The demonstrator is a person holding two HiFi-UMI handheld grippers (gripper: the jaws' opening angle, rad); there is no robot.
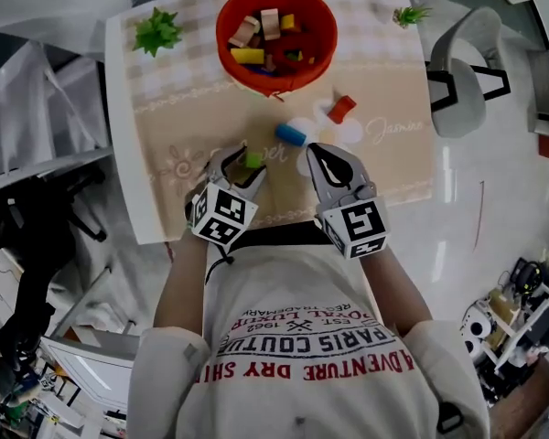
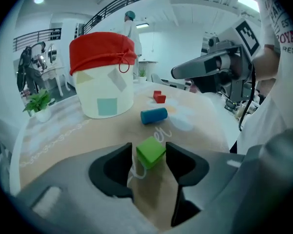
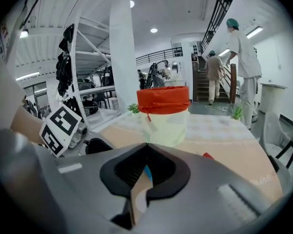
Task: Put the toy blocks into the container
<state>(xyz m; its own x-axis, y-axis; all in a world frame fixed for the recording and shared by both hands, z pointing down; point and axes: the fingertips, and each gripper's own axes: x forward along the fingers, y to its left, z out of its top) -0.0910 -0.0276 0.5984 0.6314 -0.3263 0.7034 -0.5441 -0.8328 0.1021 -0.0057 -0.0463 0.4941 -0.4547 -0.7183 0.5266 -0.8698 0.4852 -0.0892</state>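
Left gripper (image 2: 149,155): 2 fingers clamped on the green block (image 2: 150,151). Right gripper (image 3: 146,147): fingers together, nothing between them. Beyond the left fingertips lie 1 blue cylinder (image 2: 154,115) and 1 red block (image 2: 159,97). The red-rimmed container (image 2: 105,96) stands farther ahead.

green cube (image 2: 150,152): tilted, in left claw (image 2: 149,148) | blue cylinder (image 1: 290,134), red block (image 1: 341,109): on mat (image 1: 174,126) | red container (image 1: 328,33): part-filled

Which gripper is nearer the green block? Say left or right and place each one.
Left. The left gripper has the green block between its jaws, gripped on both sides. The right gripper, jaws shut, sits apart from it, to the block's right.
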